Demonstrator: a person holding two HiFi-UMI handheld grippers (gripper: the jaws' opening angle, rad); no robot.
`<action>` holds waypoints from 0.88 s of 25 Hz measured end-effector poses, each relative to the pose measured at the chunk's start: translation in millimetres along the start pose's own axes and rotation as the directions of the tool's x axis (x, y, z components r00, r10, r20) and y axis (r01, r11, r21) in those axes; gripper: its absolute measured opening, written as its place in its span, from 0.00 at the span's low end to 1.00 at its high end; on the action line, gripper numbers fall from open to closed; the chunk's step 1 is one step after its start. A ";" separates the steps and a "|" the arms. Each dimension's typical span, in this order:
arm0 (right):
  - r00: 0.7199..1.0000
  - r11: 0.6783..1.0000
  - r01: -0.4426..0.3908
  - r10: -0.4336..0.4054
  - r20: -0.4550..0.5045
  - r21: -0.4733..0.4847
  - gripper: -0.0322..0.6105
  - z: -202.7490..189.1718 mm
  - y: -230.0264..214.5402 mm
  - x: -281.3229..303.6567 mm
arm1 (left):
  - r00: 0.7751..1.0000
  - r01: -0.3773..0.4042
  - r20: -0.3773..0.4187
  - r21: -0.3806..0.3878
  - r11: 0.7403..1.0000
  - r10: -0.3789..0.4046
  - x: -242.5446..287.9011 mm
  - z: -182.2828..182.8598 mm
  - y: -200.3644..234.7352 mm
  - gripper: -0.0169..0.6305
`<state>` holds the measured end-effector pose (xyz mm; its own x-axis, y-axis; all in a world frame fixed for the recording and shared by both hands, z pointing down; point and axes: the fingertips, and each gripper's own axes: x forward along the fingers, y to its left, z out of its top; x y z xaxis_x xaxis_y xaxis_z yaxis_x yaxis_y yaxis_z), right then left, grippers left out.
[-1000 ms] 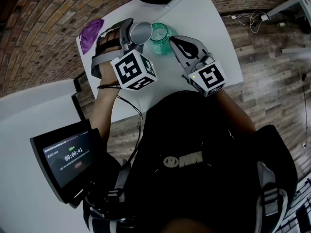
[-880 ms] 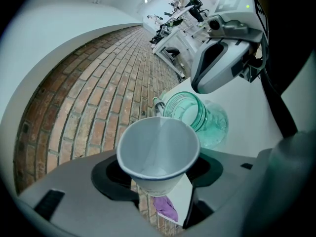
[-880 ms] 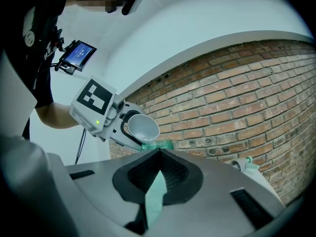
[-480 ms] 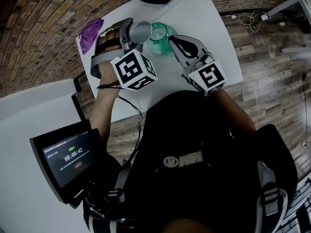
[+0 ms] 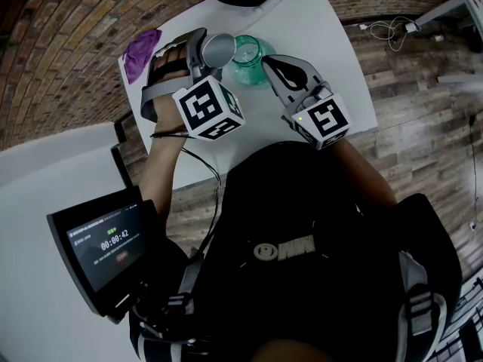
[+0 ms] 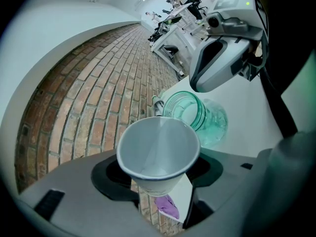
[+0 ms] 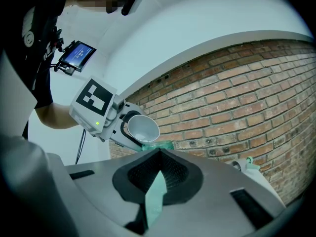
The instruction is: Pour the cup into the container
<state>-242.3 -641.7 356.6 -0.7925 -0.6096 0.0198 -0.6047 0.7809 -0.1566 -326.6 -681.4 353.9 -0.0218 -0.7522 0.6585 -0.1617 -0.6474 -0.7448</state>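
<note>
On the table (image 5: 321, 47), in the upper middle of the head view, the cup (image 5: 219, 49) sat between the jaws of the left gripper (image 5: 210, 57), just left of the container (image 5: 250, 59) and overlapping its rim. The right gripper (image 5: 269, 64) met the container's right side. A cloth (image 5: 141, 51) lay on the table's left corner, well apart from a screen (image 5: 106, 243) at lower left.
</note>
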 end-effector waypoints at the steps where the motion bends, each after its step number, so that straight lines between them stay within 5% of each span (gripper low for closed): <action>1: 1.000 1.000 0.001 -0.001 0.001 0.000 0.05 0.8 -0.1 0.3 | 1.000 0.000 -0.001 0.000 1.000 0.000 0.1 -0.1 -0.1 0.49; 22: 1.000 1.000 0.008 -0.008 -0.004 -0.009 0.05 -0.2 1.4 -1.0 | 1.000 0.008 -0.001 0.015 1.000 -0.008 -0.8 0.0 -2.0 0.49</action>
<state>-242.4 -640.0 356.6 -0.7878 -0.6154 0.0254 -0.6118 0.7771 -0.1478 -326.3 -679.5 355.0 -0.0214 -0.7467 0.6649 -0.1475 -0.6554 -0.7407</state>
